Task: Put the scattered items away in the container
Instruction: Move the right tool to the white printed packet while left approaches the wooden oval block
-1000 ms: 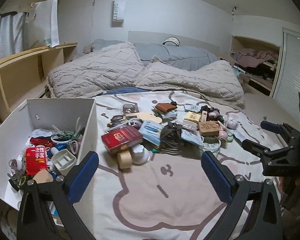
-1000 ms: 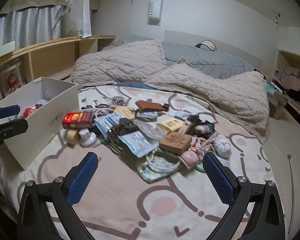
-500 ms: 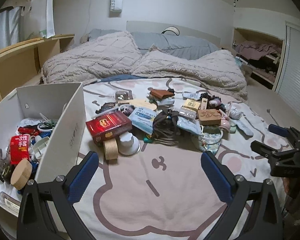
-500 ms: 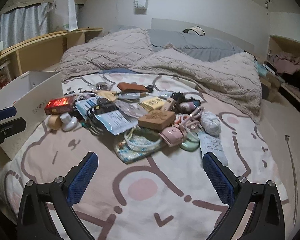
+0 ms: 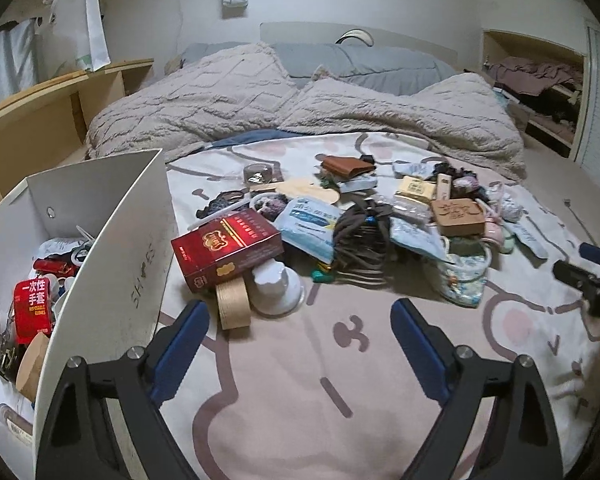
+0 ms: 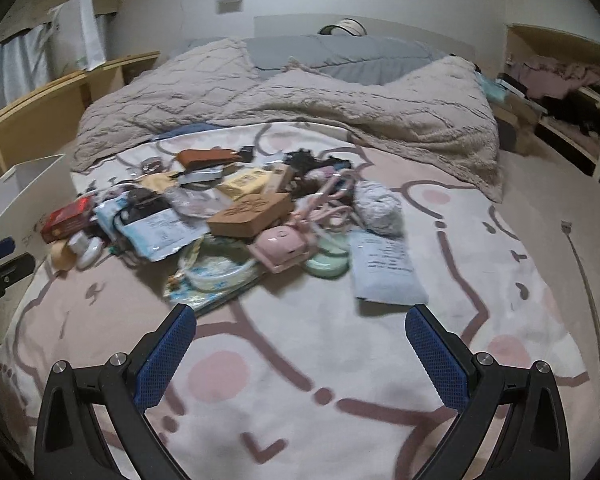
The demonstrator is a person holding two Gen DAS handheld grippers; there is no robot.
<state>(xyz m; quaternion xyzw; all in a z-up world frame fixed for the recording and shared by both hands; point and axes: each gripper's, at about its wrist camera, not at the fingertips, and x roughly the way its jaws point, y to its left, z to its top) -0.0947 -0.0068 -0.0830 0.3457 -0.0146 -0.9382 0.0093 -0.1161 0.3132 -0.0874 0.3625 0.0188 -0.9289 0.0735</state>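
White box (image 5: 112, 216): off to the left of the left jaws and slightly ahead, standing on the bed with its near wall side-on; a red glove packet (image 5: 32, 312), scissors and other small bits already lie inside.
Left gripper (image 5: 300, 344): jaws wide but closing right now, nothing between the blue pads, only bare sheet (image 5: 284, 408) under them.
Tape roll (image 5: 233, 305): just ahead of the left pad, standing on edge, touching the white round holder (image 5: 278, 289) beside it.
Red carton (image 5: 226, 248): ahead and left of centre, tilted, resting on top of the tape roll and the holder.
Pile centre: straight ahead of the left jaws, a blue-white pouch (image 5: 310, 224) and a bundle of dark cables (image 5: 362, 242), heaped and overlapping.
Cork-brown box (image 5: 458, 216): ahead and to the right, lying on the pile.
Right gripper (image 6: 300, 350): jaws spread wide, empty, over bare sheet.
Floral pouch (image 6: 216, 274): just ahead of its left pad.
Pink case (image 6: 282, 246): straight ahead, touching a mint-green disc (image 6: 328, 260).
Pale blue packet (image 6: 384, 274): just ahead of the right pad, flat.
Grey yarn ball (image 6: 378, 206): beyond that packet.
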